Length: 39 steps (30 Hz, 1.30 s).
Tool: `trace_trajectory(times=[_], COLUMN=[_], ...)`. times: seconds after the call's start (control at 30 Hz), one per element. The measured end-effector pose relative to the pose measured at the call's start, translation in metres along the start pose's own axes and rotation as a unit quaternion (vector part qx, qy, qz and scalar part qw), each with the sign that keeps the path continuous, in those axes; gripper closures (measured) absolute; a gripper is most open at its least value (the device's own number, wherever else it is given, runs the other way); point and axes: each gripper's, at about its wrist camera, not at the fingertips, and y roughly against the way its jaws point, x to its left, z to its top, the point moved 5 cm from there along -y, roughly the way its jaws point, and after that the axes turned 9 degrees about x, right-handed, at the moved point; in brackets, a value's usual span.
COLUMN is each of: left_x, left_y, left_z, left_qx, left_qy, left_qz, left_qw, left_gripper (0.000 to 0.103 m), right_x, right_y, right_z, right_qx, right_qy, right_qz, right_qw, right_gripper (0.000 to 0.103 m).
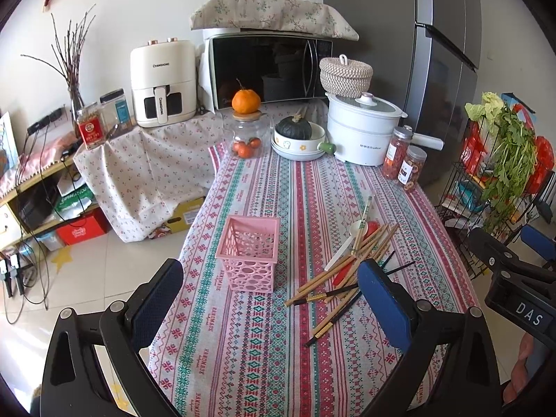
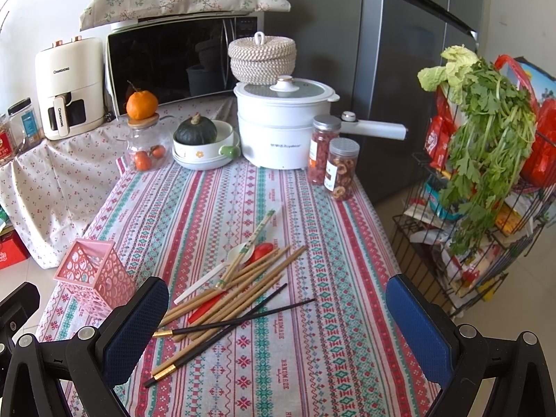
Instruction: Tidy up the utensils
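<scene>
Pink basket standing upright, empty – waiting for utensils. Chopstick pile with spoons lying just right of basket. Left gripper, right gripper hovering, jaws wide, holding nothing.

Left wrist view: from above the near left corner of the table, facing along it to the far edge, looking down a little
Right wrist view: from above the near edge, more to the right side, same direction
Nearness: both are close over the near end; the far edge is well apart
Shared part: pink basket, pile of chopsticks, white pot, microwave
Difference: basket near middle in left view, at left edge in right view
</scene>
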Motion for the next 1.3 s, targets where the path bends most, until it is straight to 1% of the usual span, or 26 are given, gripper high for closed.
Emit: trace_trajectory(times=[0.7, 0.9, 0.97, 1.03, 1.1, 1.17, 1.23, 1.3], left_x=[0.001, -0.001, -0.005, -0.011, -0.017, -0.022, -0.031, -0.044], left_y=[0.007, 0.002, 0.000, -0.004, -0.012, -0.023, -0.038, -0.055], left_z=[0.001, 0.004, 0.007, 0.012, 0.019, 0.030, 0.041, 0.054], left_qx=[-0.008, -0.013, -0.024, -0.030, -0.018, 0.003, 0.032, 0.061], left_qy=[0.000, 0.000, -0.008, -0.028, -0.039, -0.041, -0.050, -0.064], left_qz=[0.004, 0.013, 0.019, 0.012, 0.001, -0.022, -0.036, -0.057], left_qw=[1.0000, 0.9998, 0.9995, 0.9991, 0.9991, 0.9989, 0.9976, 0.9945], left_gripper=[0.001, 0.001, 0.001, 0.001, 0.001, 0.001, 0.002, 0.002], right_x=[-0.003, -0.009, -0.012, -0.015, -0.020, -0.030, -0.041, -0.052], right_y=[-0.001, -0.001, -0.002, -0.005, -0.013, -0.026, -0.042, -0.061], right_z=[0.002, 0.006, 0.009, 0.013, 0.018, 0.022, 0.026, 0.029], right_qx=[-0.005, -0.015, -0.021, -0.025, -0.018, -0.003, 0.019, 0.051], right_qy=[-0.001, -0.002, -0.004, -0.003, -0.001, -0.008, -0.022, -0.037], right_qz=[-0.004, -0.010, -0.012, -0.009, -0.005, -0.003, -0.004, 0.007], right_qw=[1.000, 1.000, 1.000, 1.000, 1.000, 1.000, 1.000, 0.998], right_gripper=[0.000, 0.000, 0.000, 0.000, 0.000, 0.000, 0.000, 0.000])
